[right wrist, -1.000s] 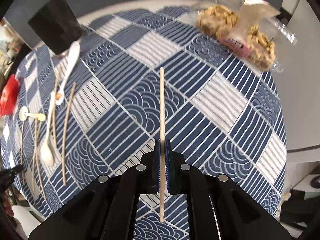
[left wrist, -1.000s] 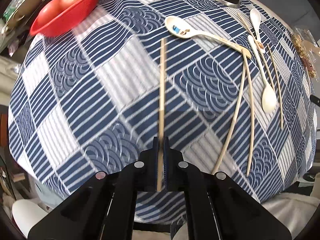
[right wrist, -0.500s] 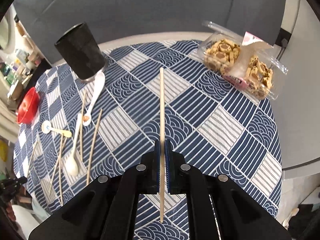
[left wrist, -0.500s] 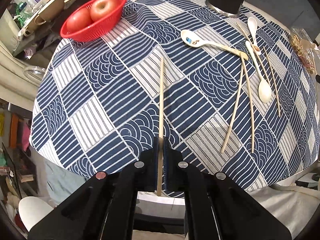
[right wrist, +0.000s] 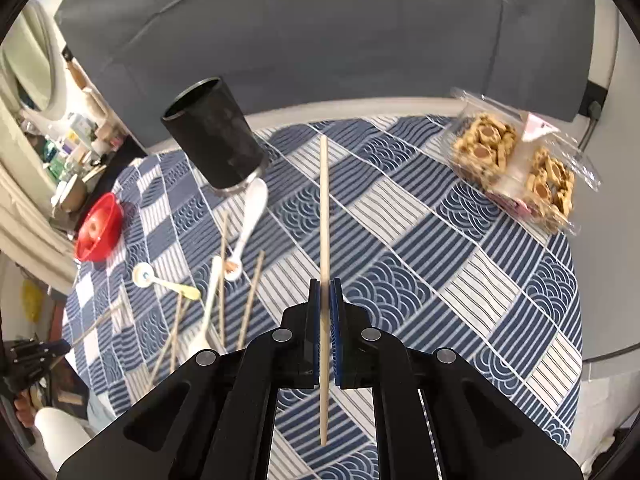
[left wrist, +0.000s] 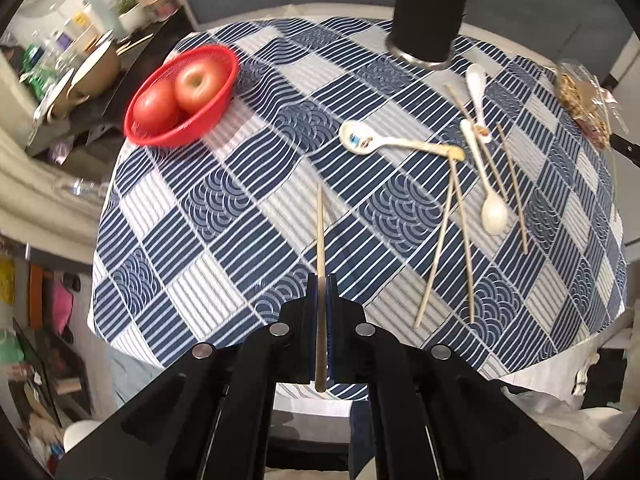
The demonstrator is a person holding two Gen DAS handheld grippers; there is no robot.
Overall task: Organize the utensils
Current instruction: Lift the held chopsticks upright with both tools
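My left gripper (left wrist: 320, 284) is shut on a wooden chopstick (left wrist: 319, 232), held in the air above the checked tablecloth. My right gripper (right wrist: 325, 288) is shut on another chopstick (right wrist: 324, 208), also lifted off the table. A black utensil cup (left wrist: 430, 20) (right wrist: 214, 136) stands at the far side of the table. Near it lie three white spoons (left wrist: 482, 176) (right wrist: 250, 224) and several more chopsticks (left wrist: 438, 240) (right wrist: 250, 300). In the right wrist view the left gripper (right wrist: 36, 356) shows at the far left edge with its chopstick.
A red basket (left wrist: 180, 96) (right wrist: 100, 232) with two apples sits at the table's left. A clear pack of biscuits (right wrist: 516, 164) (left wrist: 580, 100) lies at the right rear. The blue and white tablecloth (left wrist: 248, 208) hangs over the round table's edges. Shelves with clutter stand to the left.
Both grippers have risen with their chopsticks, so the table looks smaller. The right gripper has tilted up, bringing the black cup and back wall into view.
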